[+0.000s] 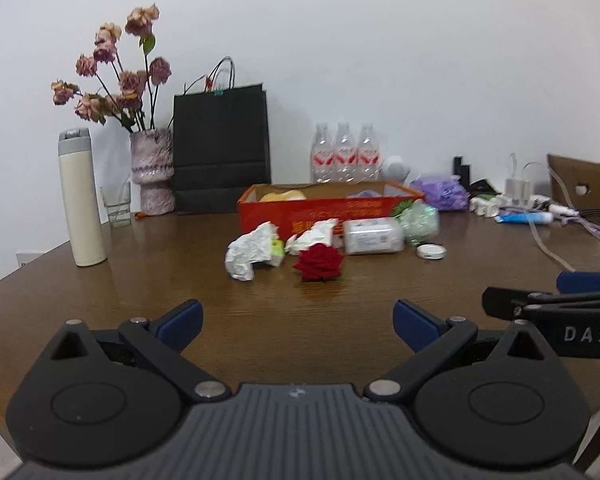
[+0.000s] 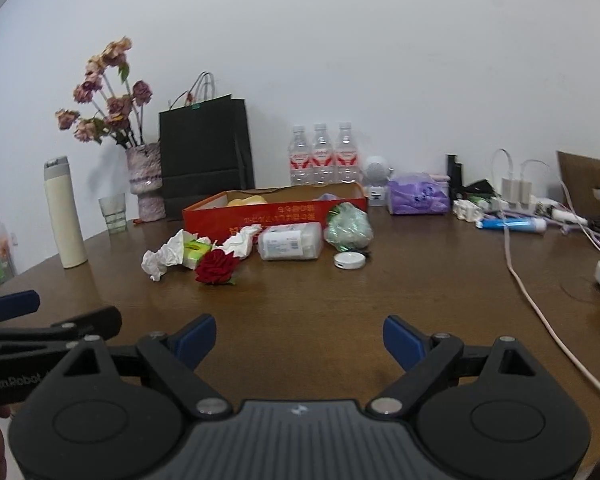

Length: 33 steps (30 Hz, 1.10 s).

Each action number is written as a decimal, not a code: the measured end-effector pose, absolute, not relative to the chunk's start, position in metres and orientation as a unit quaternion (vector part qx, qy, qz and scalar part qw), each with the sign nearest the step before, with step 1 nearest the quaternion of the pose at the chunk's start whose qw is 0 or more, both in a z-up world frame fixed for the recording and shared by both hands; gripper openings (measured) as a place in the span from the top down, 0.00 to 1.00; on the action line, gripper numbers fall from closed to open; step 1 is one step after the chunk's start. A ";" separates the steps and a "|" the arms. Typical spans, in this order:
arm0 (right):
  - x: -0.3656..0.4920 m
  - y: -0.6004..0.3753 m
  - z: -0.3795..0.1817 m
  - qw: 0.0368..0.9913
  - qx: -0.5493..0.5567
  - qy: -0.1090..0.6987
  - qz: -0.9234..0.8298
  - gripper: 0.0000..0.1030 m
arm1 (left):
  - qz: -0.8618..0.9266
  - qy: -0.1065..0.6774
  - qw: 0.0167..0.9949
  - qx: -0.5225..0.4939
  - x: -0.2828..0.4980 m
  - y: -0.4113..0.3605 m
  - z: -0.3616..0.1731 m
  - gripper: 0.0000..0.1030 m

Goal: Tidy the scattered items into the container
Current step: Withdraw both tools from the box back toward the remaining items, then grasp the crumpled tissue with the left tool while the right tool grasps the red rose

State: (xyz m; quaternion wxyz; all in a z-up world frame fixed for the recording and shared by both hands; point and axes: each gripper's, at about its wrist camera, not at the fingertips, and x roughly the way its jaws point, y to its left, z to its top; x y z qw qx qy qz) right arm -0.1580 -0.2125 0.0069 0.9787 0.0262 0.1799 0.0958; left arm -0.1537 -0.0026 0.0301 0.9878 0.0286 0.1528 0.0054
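An orange cardboard box (image 1: 324, 212) (image 2: 260, 216) stands mid-table with a yellow item inside. In front of it lie crumpled white tissue (image 1: 250, 254) (image 2: 164, 256), a red rose head (image 1: 320, 262) (image 2: 218, 266), a white wipes pack (image 1: 374, 236) (image 2: 290, 242), a green crinkled bag (image 1: 420, 220) (image 2: 348, 226) and a round white tin (image 1: 431, 251) (image 2: 350, 260). My left gripper (image 1: 298, 326) is open and empty, well short of the items. My right gripper (image 2: 299, 340) is open and empty too, beside the left one.
On the brown table (image 1: 180, 288) stand a cream flask (image 1: 82, 196), a glass, a vase of dried flowers (image 1: 152, 172), a black paper bag (image 1: 222, 160) and three water bottles (image 1: 346, 154). Purple bag, chargers, tube and cables (image 2: 520, 272) crowd the right side.
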 end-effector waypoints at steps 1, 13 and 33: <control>-0.147 -0.208 0.009 0.977 0.016 0.185 0.100 0.12 | 0.012 0.155 0.987 0.028 -0.142 0.004 0.034 0.00; 0.008 -0.124 0.006 0.946 -0.026 0.261 0.188 0.14 | 0.006 0.232 0.972 0.027 0.022 0.058 0.041 0.08; 0.053 -0.094 -0.006 0.929 -0.055 0.301 0.206 0.60 | 0.021 0.296 0.953 -0.059 0.006 0.075 0.021 0.89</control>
